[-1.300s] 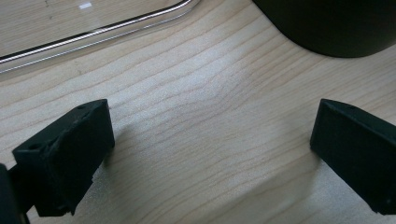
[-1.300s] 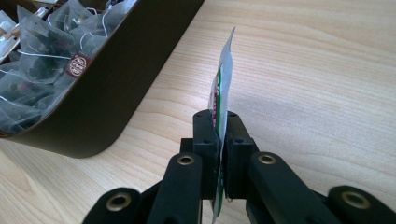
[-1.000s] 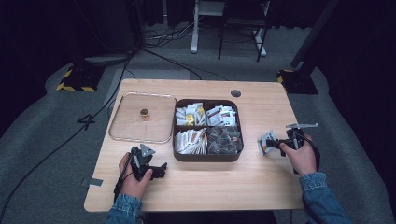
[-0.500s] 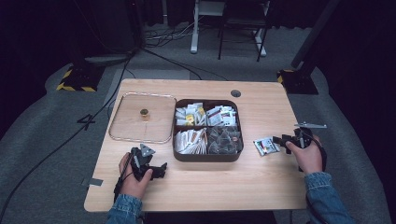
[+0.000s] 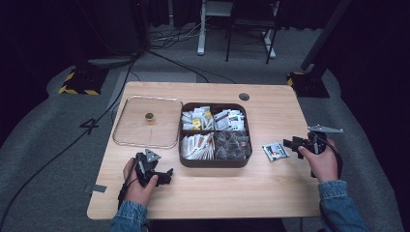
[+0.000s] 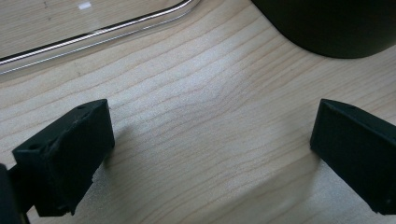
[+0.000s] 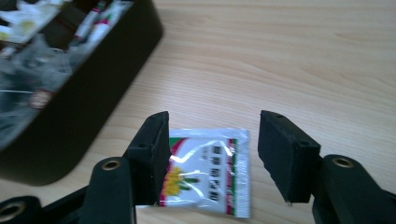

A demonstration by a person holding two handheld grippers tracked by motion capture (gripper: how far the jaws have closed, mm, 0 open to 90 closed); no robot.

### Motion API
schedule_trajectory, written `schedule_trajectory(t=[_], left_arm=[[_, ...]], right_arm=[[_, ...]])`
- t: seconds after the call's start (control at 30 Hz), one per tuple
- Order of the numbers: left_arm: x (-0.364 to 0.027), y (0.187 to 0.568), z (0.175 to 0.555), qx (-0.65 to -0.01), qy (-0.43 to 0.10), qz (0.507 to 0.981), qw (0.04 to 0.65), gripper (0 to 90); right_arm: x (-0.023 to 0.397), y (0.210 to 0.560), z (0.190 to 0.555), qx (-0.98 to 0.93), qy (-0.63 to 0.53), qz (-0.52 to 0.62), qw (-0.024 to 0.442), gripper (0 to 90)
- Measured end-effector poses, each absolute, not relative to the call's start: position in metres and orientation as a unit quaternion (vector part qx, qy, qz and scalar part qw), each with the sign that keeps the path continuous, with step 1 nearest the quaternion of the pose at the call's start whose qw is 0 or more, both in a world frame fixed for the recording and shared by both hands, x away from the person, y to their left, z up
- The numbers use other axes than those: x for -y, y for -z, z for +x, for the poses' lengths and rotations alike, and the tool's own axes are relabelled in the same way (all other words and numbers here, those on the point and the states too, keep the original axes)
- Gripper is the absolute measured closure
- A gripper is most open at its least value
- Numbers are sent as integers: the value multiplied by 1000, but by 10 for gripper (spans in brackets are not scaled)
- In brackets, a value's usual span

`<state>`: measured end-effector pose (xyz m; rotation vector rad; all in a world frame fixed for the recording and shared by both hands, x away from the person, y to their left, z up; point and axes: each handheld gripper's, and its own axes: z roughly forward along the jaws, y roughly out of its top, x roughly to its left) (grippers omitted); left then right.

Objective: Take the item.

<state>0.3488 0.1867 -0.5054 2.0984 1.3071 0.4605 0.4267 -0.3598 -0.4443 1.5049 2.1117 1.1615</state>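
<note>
A small white sachet with red, green and yellow print [image 5: 275, 151] lies flat on the wooden table, just right of the dark compartment box [image 5: 212, 163]. My right gripper [image 5: 293, 144] sits at the sachet's right edge; its jaws have just opened and stand apart. In the right gripper view the sachet [image 7: 208, 170] rests on the wood below the gap of the right gripper [image 7: 215, 140], and neither pad presses on it. My left gripper [image 5: 164, 175] rests near the table's front left, open over bare wood [image 6: 210, 140].
The box holds several sachets and tea bags in its compartments. Its clear lid [image 5: 140, 130] with a small knob [image 5: 149, 117] lies to the left of it. A cable hole [image 5: 244, 96] sits near the table's far edge. The box's dark corner [image 6: 336, 28] is close to my left gripper.
The right gripper, which held the sachet raised beside the box, has set it on the table and opened. The left hand has stayed put.
</note>
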Motion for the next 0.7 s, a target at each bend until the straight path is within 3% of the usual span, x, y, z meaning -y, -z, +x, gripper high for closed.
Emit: schedule_trajectory(t=[0.27,0.7], left_arm=[[-187,505,349,-494,-175,794,308,1],[-187,505,349,-494,-175,794,308,1]], right_arm=[[338,419,399,-757,-435,464,146,437],[309,415,363,-791,-444,398,135,415]])
